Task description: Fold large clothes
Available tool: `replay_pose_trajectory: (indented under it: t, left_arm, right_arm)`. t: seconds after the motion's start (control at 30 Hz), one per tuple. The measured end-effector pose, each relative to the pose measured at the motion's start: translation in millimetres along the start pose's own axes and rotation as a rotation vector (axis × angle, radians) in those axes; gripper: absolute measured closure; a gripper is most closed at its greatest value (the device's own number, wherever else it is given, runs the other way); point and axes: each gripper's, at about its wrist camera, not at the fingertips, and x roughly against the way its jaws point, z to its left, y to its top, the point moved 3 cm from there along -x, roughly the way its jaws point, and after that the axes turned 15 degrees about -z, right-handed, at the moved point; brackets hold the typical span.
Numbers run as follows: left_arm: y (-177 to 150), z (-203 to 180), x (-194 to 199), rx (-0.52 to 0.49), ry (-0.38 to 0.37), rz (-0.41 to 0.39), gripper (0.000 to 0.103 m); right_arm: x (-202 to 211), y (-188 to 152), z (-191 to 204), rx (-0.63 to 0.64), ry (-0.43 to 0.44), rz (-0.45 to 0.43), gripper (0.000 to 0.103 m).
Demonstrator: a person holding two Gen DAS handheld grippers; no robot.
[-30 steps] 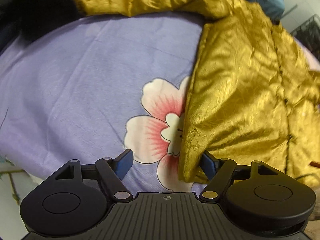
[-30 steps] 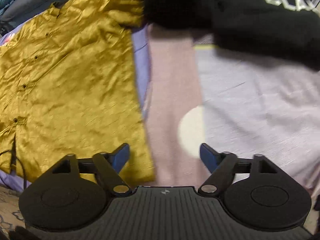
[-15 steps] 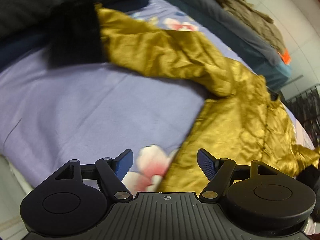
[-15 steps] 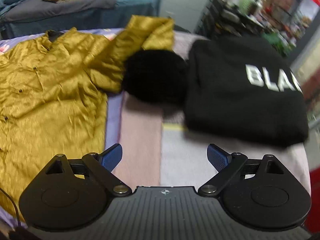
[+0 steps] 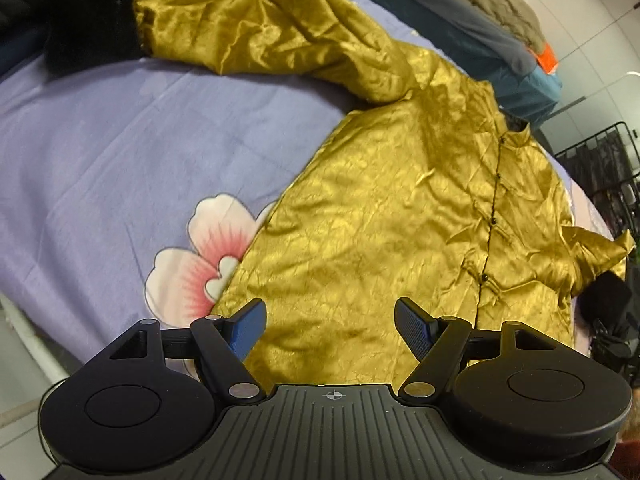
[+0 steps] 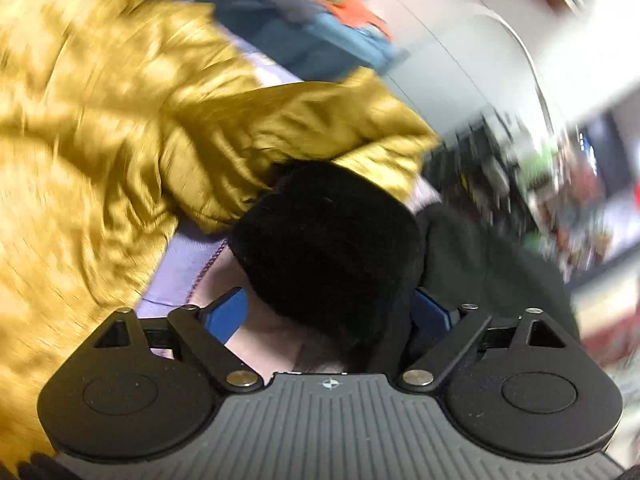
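Note:
A gold satin jacket (image 5: 380,216) with black buttons lies spread front-up on a lilac bedsheet (image 5: 120,148) with a flower print. Its left sleeve stretches to a black fur cuff (image 5: 88,16) at the top left; the other black cuff (image 5: 608,296) lies at the right. My left gripper (image 5: 330,326) is open and empty above the jacket's lower hem. In the blurred right wrist view my right gripper (image 6: 330,312) is open, its jaws standing either side of the right sleeve's black fur cuff (image 6: 332,236), with the gold sleeve (image 6: 280,128) behind it.
A black garment (image 6: 480,256) lies just right of the cuff. A second bed with a dark blue cover (image 5: 460,28) and piled clothes stands behind. A black wire rack (image 5: 600,172) stands at the right. The bed's edge runs along the lower left.
My right gripper has swung left and moved in close over the right sleeve's black cuff. My left gripper has drawn back over the jacket's hem, showing the whole jacket. Both stay open.

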Motion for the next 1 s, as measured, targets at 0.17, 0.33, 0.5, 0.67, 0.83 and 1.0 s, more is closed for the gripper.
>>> replay_pose_trajectory:
  t: [0.17, 0.33, 0.5, 0.67, 0.83, 1.0]
  left_arm:
    - [1, -11, -5, -0.007, -0.006, 0.006, 0.000]
    - [-5, -25, -14, -0.017, -0.018, 0.011, 0.000]
    - [-7, -48, -23, -0.048, -0.061, 0.017, 0.000]
    - [-8, -77, -30, -0.153, -0.111, 0.026, 0.000]
    - [-16, -85, -37, -0.166, -0.124, 0.055, 0.000]
    - [-16, -86, -38, -0.169, -0.109, 0.068, 0.000]
  right_arm:
    - [-33, 0, 3, 0.126, -0.010, 0.006, 0.064]
    - [-18, 34, -62, -0.230, -0.004, -0.021, 0.086]
    - [26, 56, -170, -0.742, 0.030, -0.102, 0.088]
    - [46, 23, -273, -1.154, -0.050, -0.059, 0.090]
    - [48, -42, -320, -1.144, -0.218, 0.083, 0.091]
    - [30, -112, -324, -1.211, -0.317, 0.239, 0.087]
